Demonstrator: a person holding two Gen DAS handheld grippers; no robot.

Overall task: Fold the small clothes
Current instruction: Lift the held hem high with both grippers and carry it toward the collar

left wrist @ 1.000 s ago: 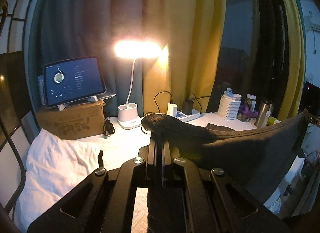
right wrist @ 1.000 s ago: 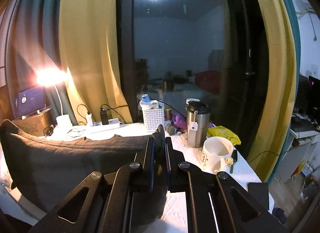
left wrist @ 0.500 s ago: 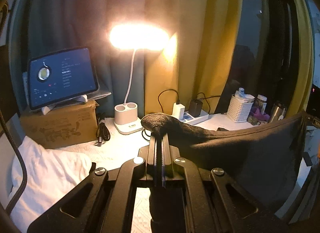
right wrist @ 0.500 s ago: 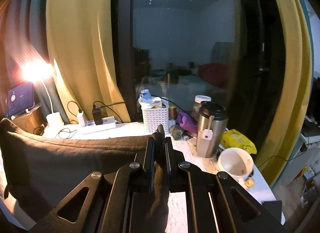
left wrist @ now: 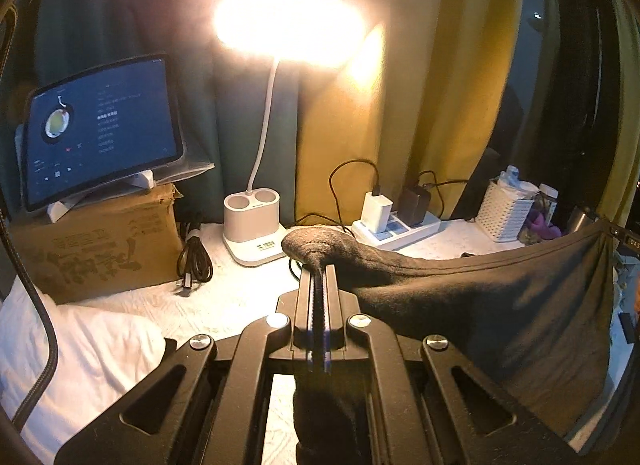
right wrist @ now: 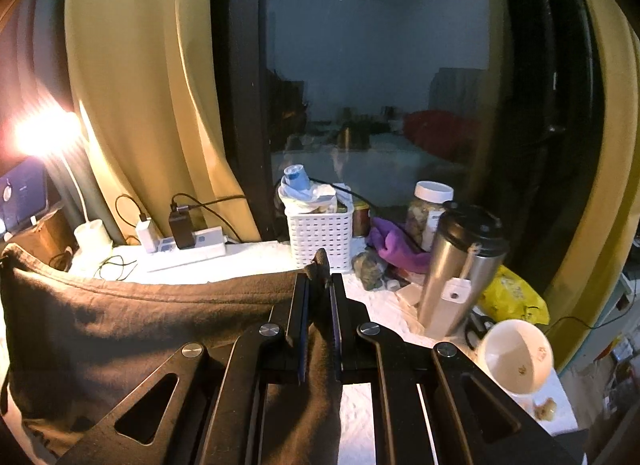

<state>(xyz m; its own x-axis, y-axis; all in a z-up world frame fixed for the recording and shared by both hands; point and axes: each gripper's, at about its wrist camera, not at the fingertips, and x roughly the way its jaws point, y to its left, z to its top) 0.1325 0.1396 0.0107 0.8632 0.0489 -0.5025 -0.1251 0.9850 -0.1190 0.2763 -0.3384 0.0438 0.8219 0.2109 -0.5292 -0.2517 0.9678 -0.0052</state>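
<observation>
A small dark grey garment (left wrist: pixel 480 305) hangs stretched between my two grippers above the white table cover (left wrist: pixel 240 285). My left gripper (left wrist: pixel 319 271) is shut on one corner of it, and a bunched tip of cloth pokes out past the fingertips. In the right wrist view the same dark garment (right wrist: pixel 140 325) spreads away to the left, and my right gripper (right wrist: pixel 319 279) is shut on its other corner. The hemmed top edge runs taut between the two grips. The lower part of the cloth drops below both views.
At the back stand a lit desk lamp (left wrist: pixel 256 225), a tablet (left wrist: pixel 100 129) on a cardboard box (left wrist: pixel 96 249), a power strip (left wrist: pixel 396 225) with chargers and a white basket (right wrist: pixel 320 233). A steel tumbler (right wrist: pixel 456 277) and a white mug (right wrist: pixel 516 357) sit on the right. A white cloth (left wrist: pixel 80 353) lies at the left.
Both grippers have carried the stretched garment forward toward the lamp and window and a little lower. The lamp, box, basket and tumbler now loom larger. Both grips are unchanged.
</observation>
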